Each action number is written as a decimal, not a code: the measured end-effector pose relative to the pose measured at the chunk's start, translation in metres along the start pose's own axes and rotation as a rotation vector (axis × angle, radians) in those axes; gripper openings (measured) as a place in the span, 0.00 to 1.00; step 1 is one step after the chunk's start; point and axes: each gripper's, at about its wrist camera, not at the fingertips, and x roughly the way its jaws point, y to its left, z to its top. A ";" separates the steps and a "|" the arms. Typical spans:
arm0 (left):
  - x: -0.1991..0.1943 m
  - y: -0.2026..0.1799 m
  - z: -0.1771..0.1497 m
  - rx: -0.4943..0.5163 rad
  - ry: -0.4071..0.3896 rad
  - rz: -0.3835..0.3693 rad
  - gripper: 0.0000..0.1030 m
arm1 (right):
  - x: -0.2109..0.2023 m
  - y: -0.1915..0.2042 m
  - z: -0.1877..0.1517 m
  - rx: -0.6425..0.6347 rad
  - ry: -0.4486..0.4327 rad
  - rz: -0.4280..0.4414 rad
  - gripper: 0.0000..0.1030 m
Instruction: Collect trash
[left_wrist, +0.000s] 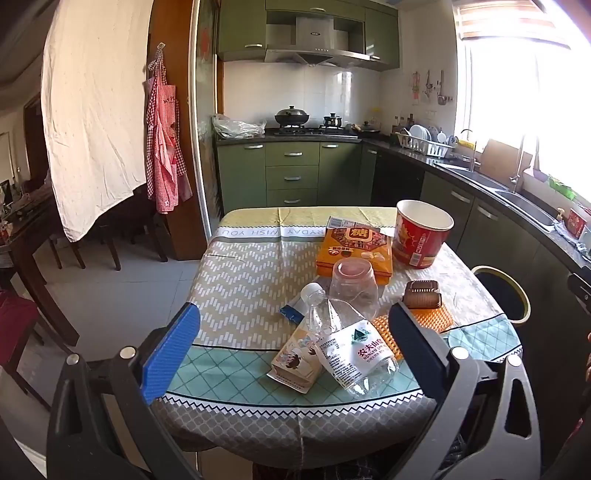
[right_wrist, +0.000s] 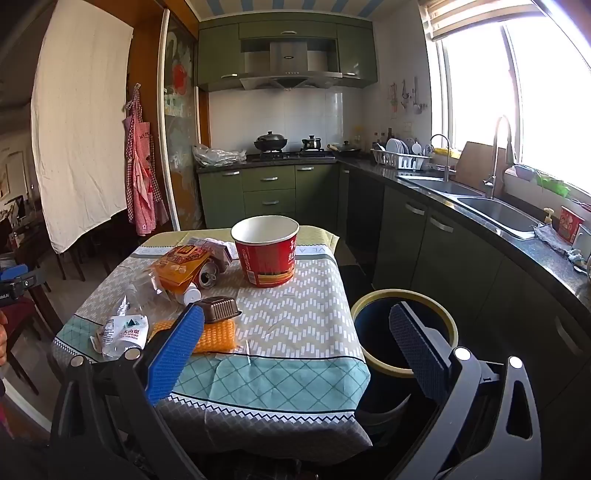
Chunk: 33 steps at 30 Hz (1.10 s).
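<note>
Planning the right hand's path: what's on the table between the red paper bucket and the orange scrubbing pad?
Bare tablecloth only, between the red paper bucket and the orange scrubbing pad, seen in the right wrist view.

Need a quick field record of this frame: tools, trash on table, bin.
left tool: open, empty, above the table's near edge
right tool: open, empty
table: patterned cloth
trash: red paper bucket, upright; clear water bottle, lying down; orange snack box; brown tray on orange pad
bin: beside table, right side, open top
</note>
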 end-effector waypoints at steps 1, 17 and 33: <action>0.000 -0.001 -0.001 0.006 0.002 0.006 0.95 | 0.000 0.000 0.000 -0.002 -0.002 0.001 0.96; 0.003 -0.003 -0.001 0.006 0.023 -0.026 0.95 | 0.001 -0.001 0.000 0.003 0.000 0.004 0.96; 0.003 -0.006 -0.002 0.010 0.028 -0.025 0.95 | 0.002 -0.003 -0.002 0.005 0.000 0.003 0.96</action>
